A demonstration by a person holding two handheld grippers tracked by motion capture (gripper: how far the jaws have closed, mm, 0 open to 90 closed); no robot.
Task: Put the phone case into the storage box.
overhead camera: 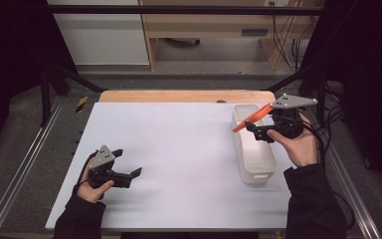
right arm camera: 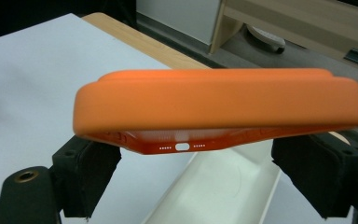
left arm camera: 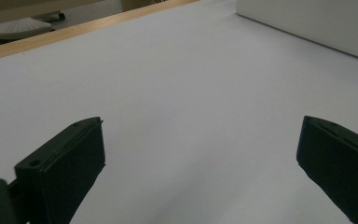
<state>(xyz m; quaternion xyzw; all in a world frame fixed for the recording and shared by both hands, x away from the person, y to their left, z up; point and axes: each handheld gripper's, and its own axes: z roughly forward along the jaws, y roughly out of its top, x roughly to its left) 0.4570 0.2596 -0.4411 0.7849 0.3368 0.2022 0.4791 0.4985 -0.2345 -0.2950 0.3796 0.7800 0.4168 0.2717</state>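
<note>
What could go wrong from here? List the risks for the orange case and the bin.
1. The right gripper holds the orange phone case in the air above the white bin. The case is tilted, so on release it could catch the rim and tip onto the table.
2. The case looks soft and is gripped at its sides; it might flex and slip out early.
3. The bin is light-looking; a bump could shift it.
</note>
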